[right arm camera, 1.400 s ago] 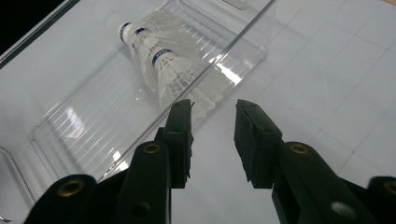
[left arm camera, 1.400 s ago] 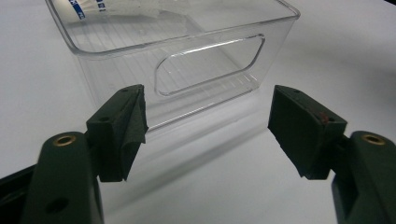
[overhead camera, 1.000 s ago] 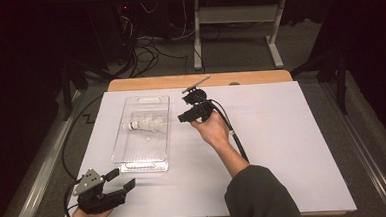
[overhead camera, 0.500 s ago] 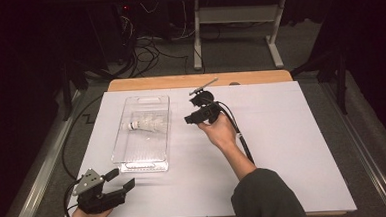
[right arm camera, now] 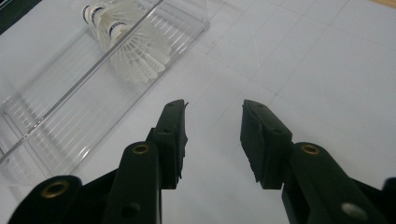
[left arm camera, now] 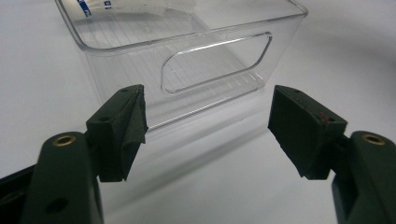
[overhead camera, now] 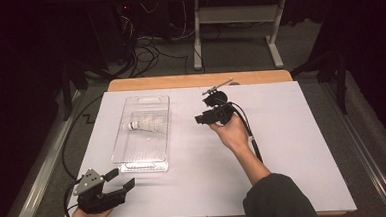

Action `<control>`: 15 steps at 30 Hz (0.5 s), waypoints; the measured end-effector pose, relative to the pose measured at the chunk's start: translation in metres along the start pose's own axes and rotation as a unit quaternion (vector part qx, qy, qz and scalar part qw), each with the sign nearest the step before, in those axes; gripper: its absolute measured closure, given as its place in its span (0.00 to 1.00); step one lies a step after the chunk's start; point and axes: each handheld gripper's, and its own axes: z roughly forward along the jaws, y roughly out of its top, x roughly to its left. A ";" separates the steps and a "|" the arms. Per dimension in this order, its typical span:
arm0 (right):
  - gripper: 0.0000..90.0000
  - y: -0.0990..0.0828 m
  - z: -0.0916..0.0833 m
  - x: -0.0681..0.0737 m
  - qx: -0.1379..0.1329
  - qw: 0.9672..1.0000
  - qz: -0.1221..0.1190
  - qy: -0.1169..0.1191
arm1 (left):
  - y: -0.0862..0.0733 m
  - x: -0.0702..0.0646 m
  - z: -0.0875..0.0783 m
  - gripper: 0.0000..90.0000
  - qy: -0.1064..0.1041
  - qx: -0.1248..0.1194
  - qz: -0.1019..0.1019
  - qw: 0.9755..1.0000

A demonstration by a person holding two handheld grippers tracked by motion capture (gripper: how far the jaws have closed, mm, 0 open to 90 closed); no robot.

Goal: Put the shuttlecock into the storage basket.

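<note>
The shuttlecock [overhead camera: 147, 124] lies on its side inside the clear plastic tray [overhead camera: 125, 144], in the half of the tray farther from the person. It has a white feather skirt that flares outward and a rounded white cork base ringed by a dark blue band; in the high view the base points to the left. In the right gripper view, the shuttlecock [right arm camera: 133, 44] appears partly through the tray's transparent wall [right arm camera: 70, 93], which repeats its outline.

The tray is a rectangular bin with ribbed floor and a cut-out handle slot in its near end wall [left arm camera: 215, 60]. It rests on the white table cover [overhead camera: 293, 148].

The right gripper [overhead camera: 201, 119] hovers over the cover to the right of the tray, well apart from it, and points toward it. Its jaws have just been opening; they stand partly apart with nothing between them.

The left gripper [overhead camera: 122, 180] sits at the near left corner of the cover, just short of the tray's near end. Its jaws stand wide apart and hold nothing.
</note>
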 end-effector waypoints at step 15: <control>0.67 -0.011 -0.009 -0.010 -0.001 1.000 0.004 -0.006 | 0.000 0.001 0.000 0.32 0.003 0.002 -0.002 1.000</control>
